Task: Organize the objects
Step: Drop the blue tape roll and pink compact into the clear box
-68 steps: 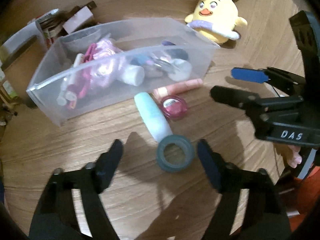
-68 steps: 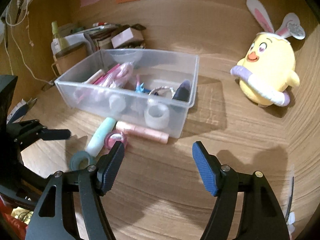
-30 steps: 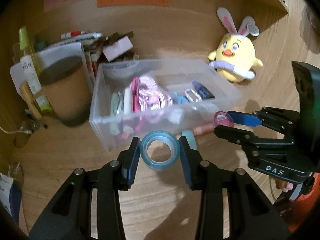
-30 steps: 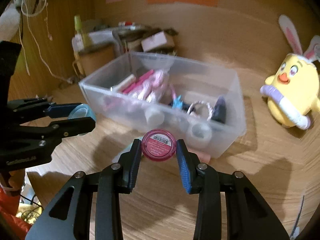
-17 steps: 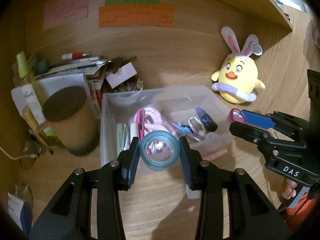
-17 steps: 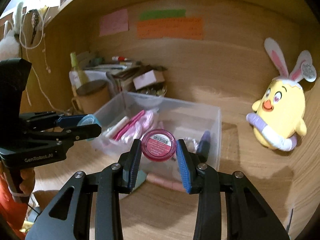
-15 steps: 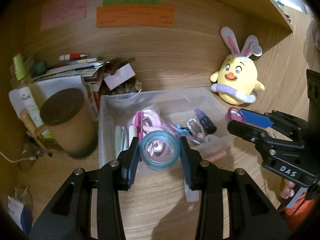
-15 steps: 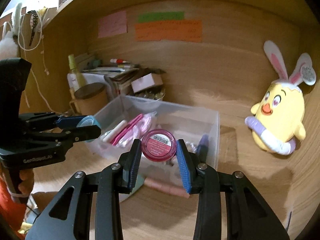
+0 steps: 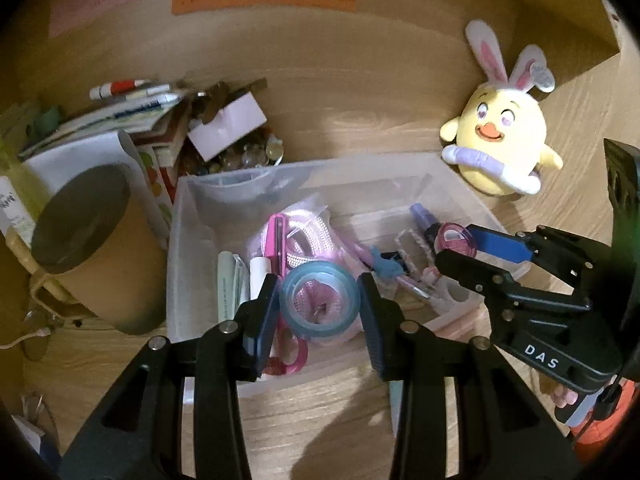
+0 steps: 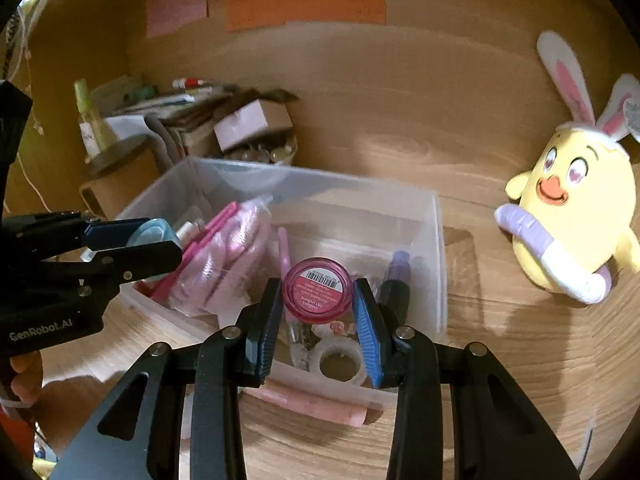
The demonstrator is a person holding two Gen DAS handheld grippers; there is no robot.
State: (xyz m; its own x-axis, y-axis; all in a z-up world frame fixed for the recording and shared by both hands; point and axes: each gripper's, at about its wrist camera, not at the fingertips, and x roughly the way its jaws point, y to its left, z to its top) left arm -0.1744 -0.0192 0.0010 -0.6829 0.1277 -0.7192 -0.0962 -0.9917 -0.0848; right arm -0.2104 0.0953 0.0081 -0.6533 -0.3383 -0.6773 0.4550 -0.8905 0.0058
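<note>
My left gripper (image 9: 319, 308) is shut on a blue tape roll (image 9: 319, 305) and holds it above the near part of the clear plastic bin (image 9: 176, 216). My right gripper (image 10: 317, 300) is shut on a round pink compact (image 10: 317, 294), held over the bin (image 10: 438, 240) near its right end. The left gripper with the tape roll (image 10: 154, 232) shows at the left of the right wrist view; the right gripper with the compact (image 9: 456, 239) shows at the right of the left wrist view. The bin holds pink pouches, pens, a clear tape roll (image 10: 340, 360) and small items.
A yellow bunny plush (image 9: 504, 152) sits right of the bin. A brown mug (image 9: 88, 248), books and a small box (image 9: 226, 124) crowd the back left. A pink tube (image 10: 304, 404) lies on the wooden desk in front of the bin.
Both grippers closed on the tape roll and the compact, lifted them off the desk and carried them forward over the bin.
</note>
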